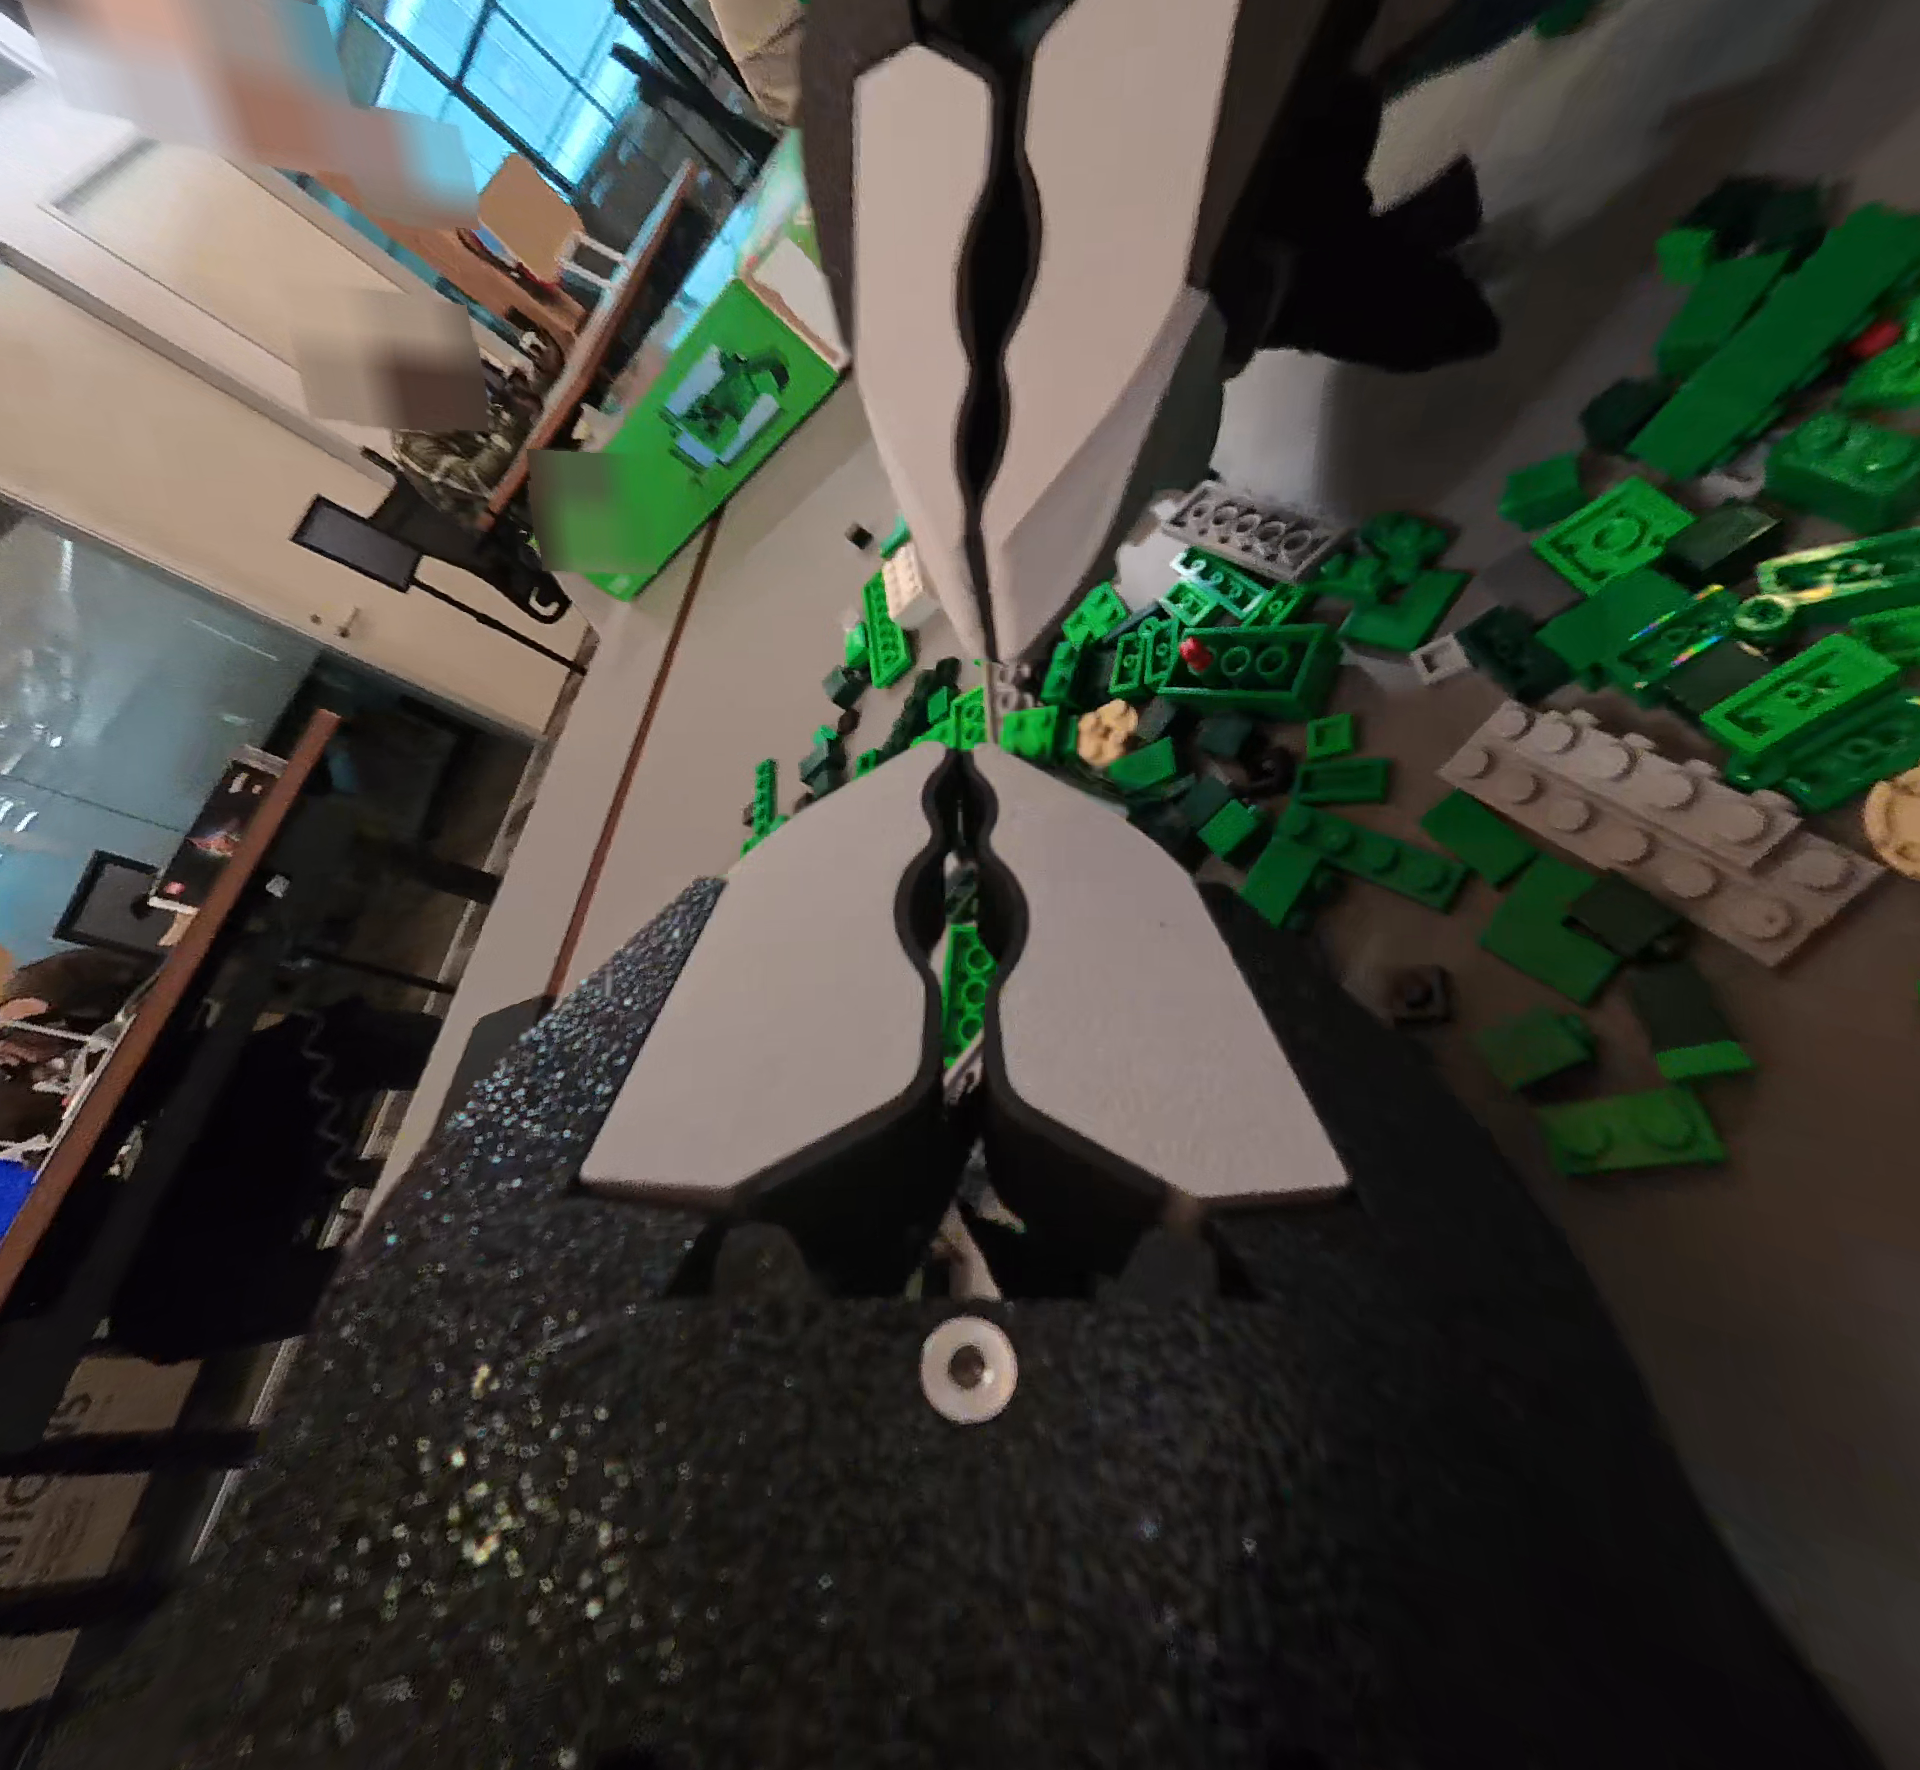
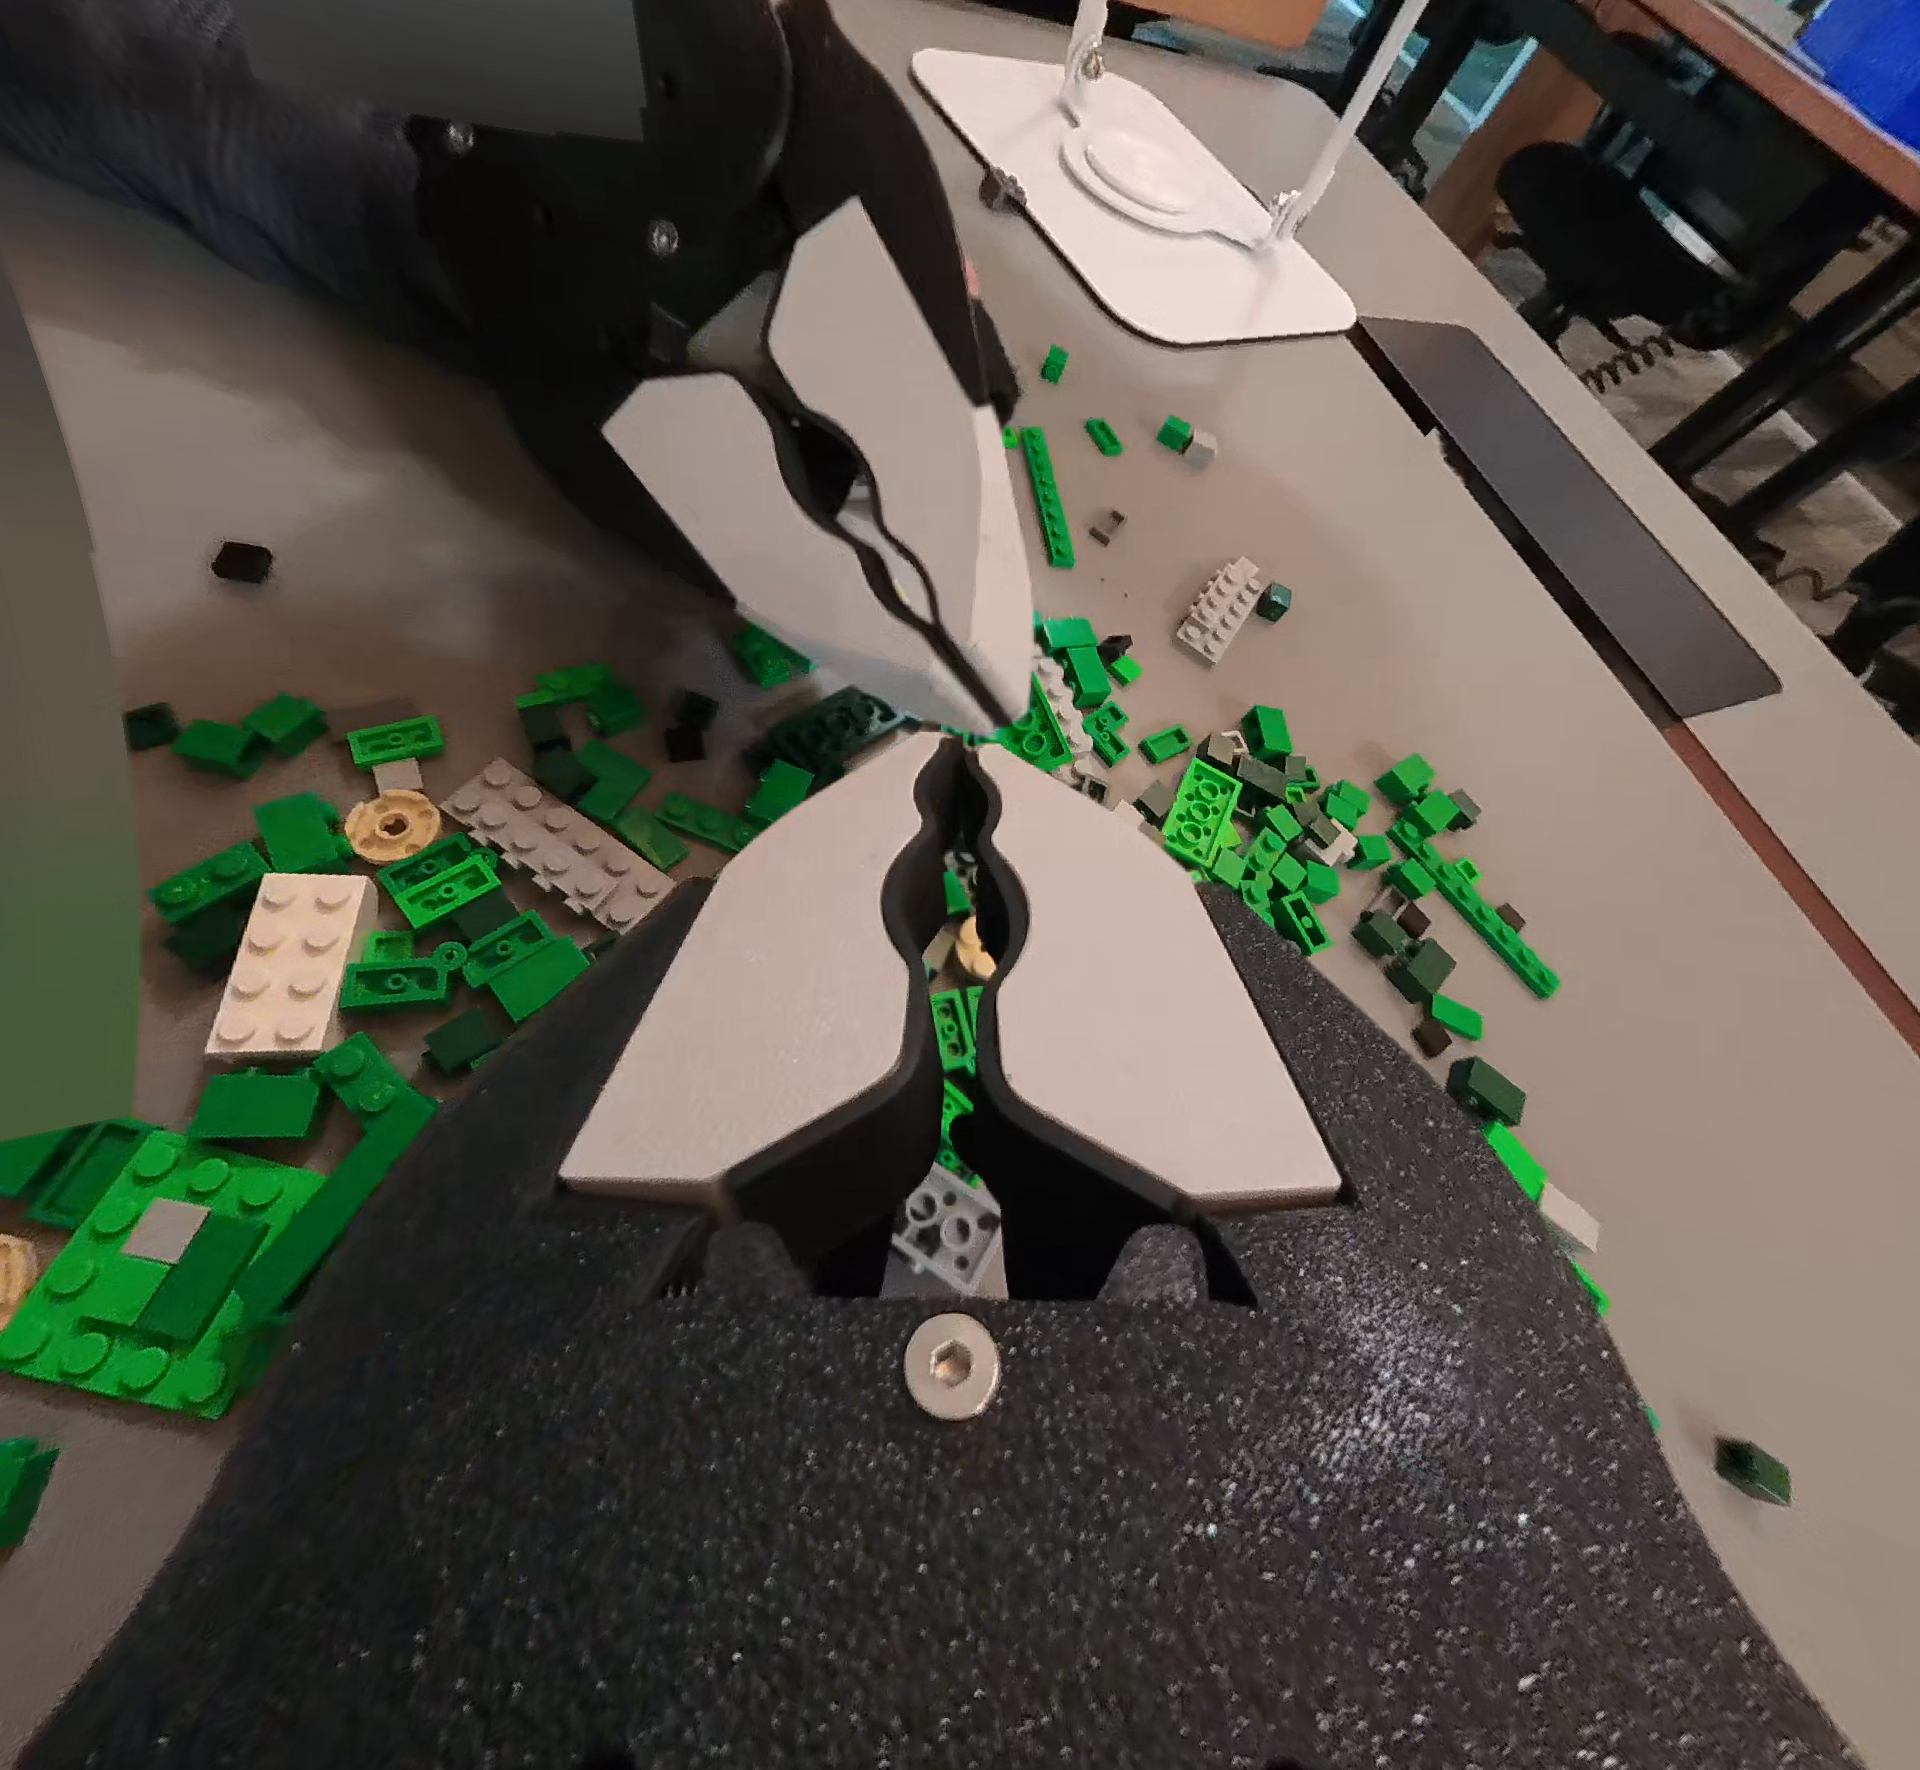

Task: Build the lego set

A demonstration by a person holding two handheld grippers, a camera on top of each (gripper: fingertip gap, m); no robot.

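Meeting tip to tip above the brick pile, both pairs of tongs are pressed nearly together. The left tongs (image 1: 961, 759) have their grey pads closed to a thin wavy slit, and right at their tips sits a small grey piece (image 1: 1006, 686), though whether it is actually pinched I cannot tell. The right tongs (image 2: 961, 752) are squeezed just as tight, with a sliver of green showing at the tips; whether they grip it is unclear too. Beneath and around both lies the lego set: glossy green bricks (image 2: 1262, 832) scattered loose on the smooth grey tabletop (image 2: 1351, 494). Left of the right tongs rest a white studded brick (image 2: 291, 967), a long grey studded plate (image 2: 556, 842) and a flat green base plate (image 2: 135, 1305) with round studs. Beyond the right tongs stands a white stand base (image 2: 1132, 193), well apart from the bricks. The tong bodies are rough, speckled black.
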